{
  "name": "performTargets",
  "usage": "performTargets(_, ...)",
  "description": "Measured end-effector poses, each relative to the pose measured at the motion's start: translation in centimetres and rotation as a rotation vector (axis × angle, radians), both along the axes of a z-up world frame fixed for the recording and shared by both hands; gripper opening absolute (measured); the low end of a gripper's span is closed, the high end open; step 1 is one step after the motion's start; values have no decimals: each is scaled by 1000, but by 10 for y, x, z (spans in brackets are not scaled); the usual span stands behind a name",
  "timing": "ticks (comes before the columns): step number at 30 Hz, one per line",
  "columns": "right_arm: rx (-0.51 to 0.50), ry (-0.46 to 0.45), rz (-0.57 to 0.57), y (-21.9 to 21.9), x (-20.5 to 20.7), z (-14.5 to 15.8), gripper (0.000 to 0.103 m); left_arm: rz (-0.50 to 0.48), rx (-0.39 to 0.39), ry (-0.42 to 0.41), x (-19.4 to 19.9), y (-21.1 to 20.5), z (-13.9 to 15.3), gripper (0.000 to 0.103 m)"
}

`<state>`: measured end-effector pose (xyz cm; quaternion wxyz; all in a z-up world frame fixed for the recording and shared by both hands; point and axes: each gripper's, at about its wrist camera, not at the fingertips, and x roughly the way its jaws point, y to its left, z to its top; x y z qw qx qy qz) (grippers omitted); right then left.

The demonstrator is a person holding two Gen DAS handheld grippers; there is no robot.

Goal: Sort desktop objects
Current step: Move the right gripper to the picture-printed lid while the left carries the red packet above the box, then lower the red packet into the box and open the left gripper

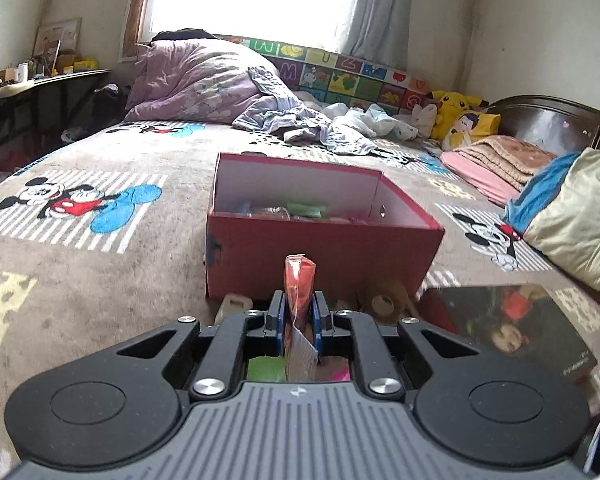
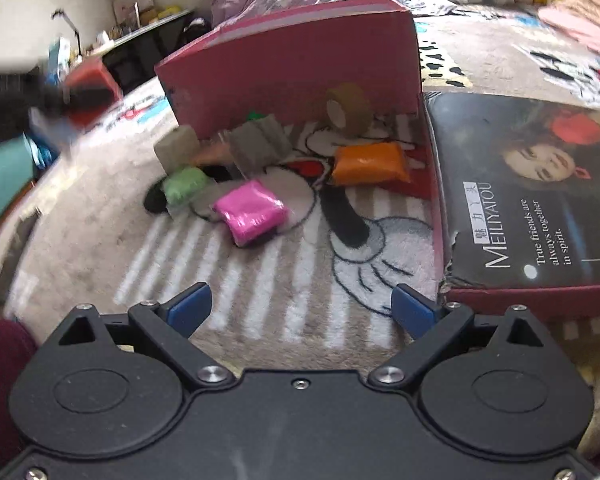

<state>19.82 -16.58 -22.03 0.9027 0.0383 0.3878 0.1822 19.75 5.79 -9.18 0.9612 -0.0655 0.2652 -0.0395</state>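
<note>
A bed [image 1: 100, 280] under a cartoon-mouse blanket serves as the work surface, with a red box [image 1: 320, 256] standing open-topped at its middle and already holding several coloured packets, which suggests it is the sorting bin. Beside the box, touching its right corner in the right wrist view, lies its dark printed lid [image 2: 540, 208], face up, likely set aside to leave the opening free.

On the blanket in front of the box's near wall the unsorted things are scattered: a tape roll [image 2: 350, 110] against the wall, an orange packet [image 2: 370, 164] near the lid, a pink packet [image 2: 252, 210] nearest the camera, a green packet [image 2: 184, 186] to its left, and two grey blocks [image 2: 256, 146] close to the wall.

The left gripper [image 1: 298, 312] is held level with the box's near wall, its jaws pressed onto a red sachet [image 1: 299, 288] that stands upright between them, seemingly gripped at its lower half so it can be carried over the rim and dropped in. The sachet is not yet over the opening.

The right gripper [image 2: 302, 308] hovers low over the blanket, jaws spread wide and empty, facing the scattered packets; the pink one appears the easiest next pick.
</note>
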Motion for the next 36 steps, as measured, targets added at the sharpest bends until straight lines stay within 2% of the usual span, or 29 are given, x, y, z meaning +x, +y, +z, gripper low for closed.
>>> performTargets(5, -89, -31, 60, 12, -3, -11, 102, -16, 25, -27, 33, -1, 25, 12)
performTargets(8, -142, -66, 58, 21, -8, -17, 102, -30, 39, -36, 56, -6, 35, 12)
performTargets(15, -117, -83, 25, 18, -8, -20, 102, -32, 43, -17, 116, -13, 43, 12)
performTargets(24, -118, -131, 13, 21, -11, -24, 103, 8, 54, 101, 183, -8, 11, 12)
performTargets(27, -116, -141, 20, 20, -11, -24, 103, 31, 41, 151, 197, -2, -4, 12)
performTargets(30, -116, -150, 24, 20, -12, -25, 103, 50, 75, 197, 208, -2, -16, 12)
performTargets(36, -117, -164, 28, 21, -12, -26, 103, 91, 83, 268, 218, 3, -29, 12)
